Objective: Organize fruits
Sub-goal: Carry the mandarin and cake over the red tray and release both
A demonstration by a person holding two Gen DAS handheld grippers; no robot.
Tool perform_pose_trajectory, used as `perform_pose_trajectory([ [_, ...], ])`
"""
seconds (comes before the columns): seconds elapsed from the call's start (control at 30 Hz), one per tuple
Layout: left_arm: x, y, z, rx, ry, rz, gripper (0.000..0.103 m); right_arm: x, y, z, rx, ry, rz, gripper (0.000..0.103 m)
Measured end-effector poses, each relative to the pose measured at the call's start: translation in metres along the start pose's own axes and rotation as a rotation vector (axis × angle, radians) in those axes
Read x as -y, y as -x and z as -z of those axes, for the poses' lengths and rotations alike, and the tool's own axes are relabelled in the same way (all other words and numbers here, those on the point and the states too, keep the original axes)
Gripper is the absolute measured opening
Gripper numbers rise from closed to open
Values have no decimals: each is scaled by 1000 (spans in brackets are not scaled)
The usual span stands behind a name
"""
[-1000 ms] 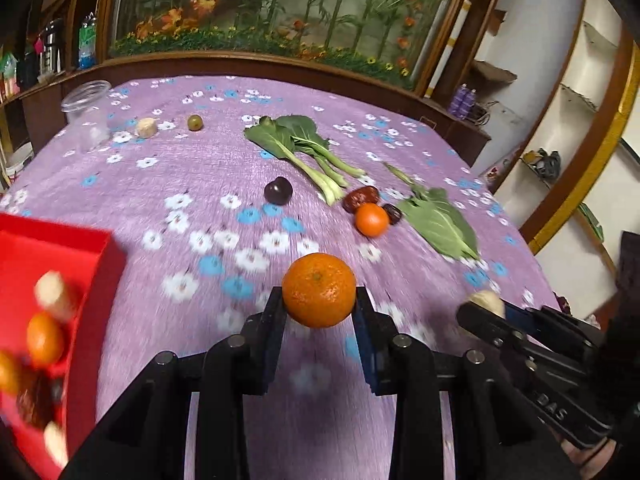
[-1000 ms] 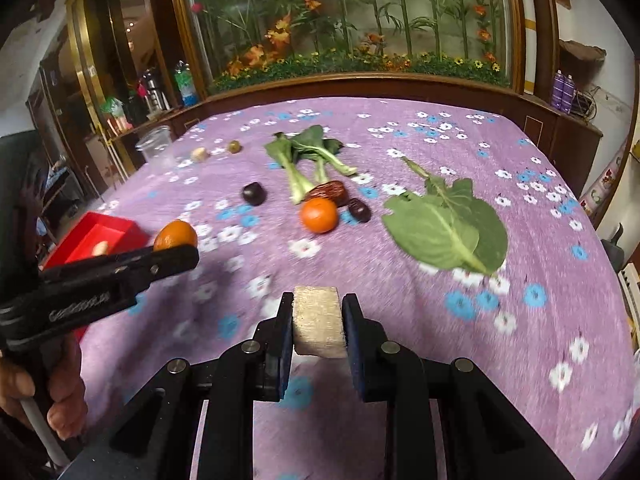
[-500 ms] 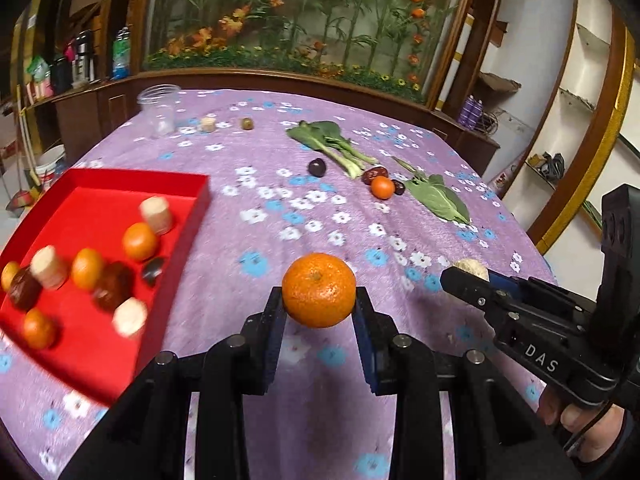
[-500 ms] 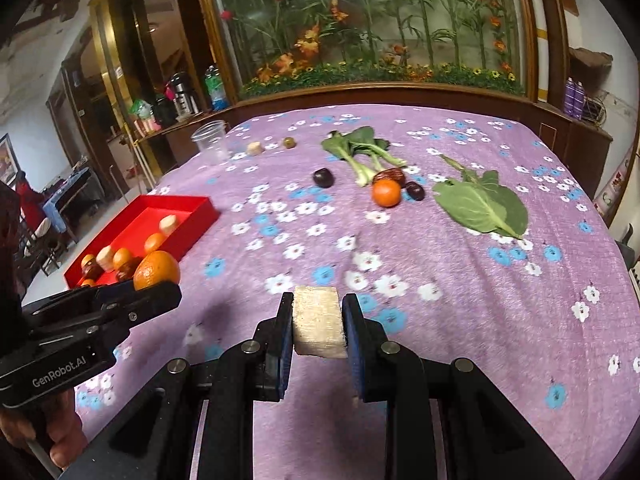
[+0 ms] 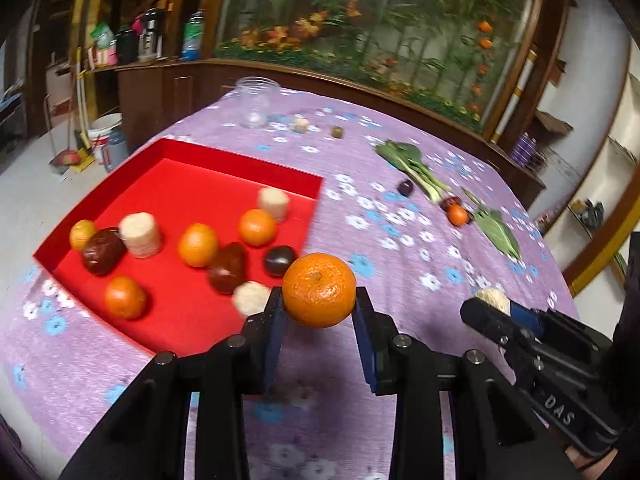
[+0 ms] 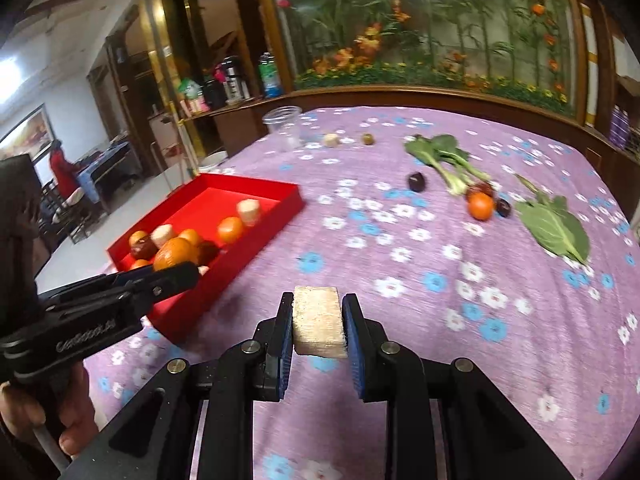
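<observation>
Right now I am carrying two things to the red tray (image 5: pixel 240 168). My left gripper (image 5: pixel 319 307) squeezes an orange (image 5: pixel 319 289), just past the tray's near corner. My right gripper (image 6: pixel 318 326) squeezes a pale chunk (image 6: pixel 318 326), beside the tray and farther out over the table (image 6: pixel 440 320). Next, I think, each must hang over a bare red spot, then let go softly so nothing rolls out.

A lived-in home dining room; a table under a purple flowered cloth (image 6: pixel 440 240) fills the centre; behind it a wood-framed mural of bamboo and flowers (image 6: pixel 432 24); upper left, a sideboard crowded with bottles and a thermos (image 6: pixel 224 84).
</observation>
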State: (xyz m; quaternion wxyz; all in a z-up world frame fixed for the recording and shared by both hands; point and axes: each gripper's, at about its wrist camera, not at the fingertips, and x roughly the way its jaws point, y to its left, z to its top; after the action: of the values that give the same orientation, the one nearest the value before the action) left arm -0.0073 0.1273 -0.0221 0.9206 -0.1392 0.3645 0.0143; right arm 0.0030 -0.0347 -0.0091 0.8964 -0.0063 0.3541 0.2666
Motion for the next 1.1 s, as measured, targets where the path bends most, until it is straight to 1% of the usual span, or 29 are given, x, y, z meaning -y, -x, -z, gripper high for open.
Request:
perform_pose_trajectory([
  [0.17, -25, 9, -7, 31, 45, -45, 32, -26, -10, -12, 1, 40, -42, 26],
  [0.37, -57, 15, -13, 46, 97, -96, 32, -52, -22, -26, 8, 82, -90, 26],
  [0.43, -63, 14, -15, 46, 100, -108, 32, -59, -26, -31, 13, 95, -100, 26],
  [0.63, -72, 10, -19, 38, 100, -148, 32, -76, -42, -44, 11, 117, -128, 26],
  [0.77, -76, 4, -24, 31, 99, -190, 32, -83, -55, -54, 2, 128, -131, 26],
  [1.03, -85, -2, -30, 23, 106, -245, 32, -91, -84, -68, -25, 141, -127, 26],
  [1.1, -88, -3, -32, 23, 112, -248, 32, -91, -91, -70, -33, 143, -122, 26],
])
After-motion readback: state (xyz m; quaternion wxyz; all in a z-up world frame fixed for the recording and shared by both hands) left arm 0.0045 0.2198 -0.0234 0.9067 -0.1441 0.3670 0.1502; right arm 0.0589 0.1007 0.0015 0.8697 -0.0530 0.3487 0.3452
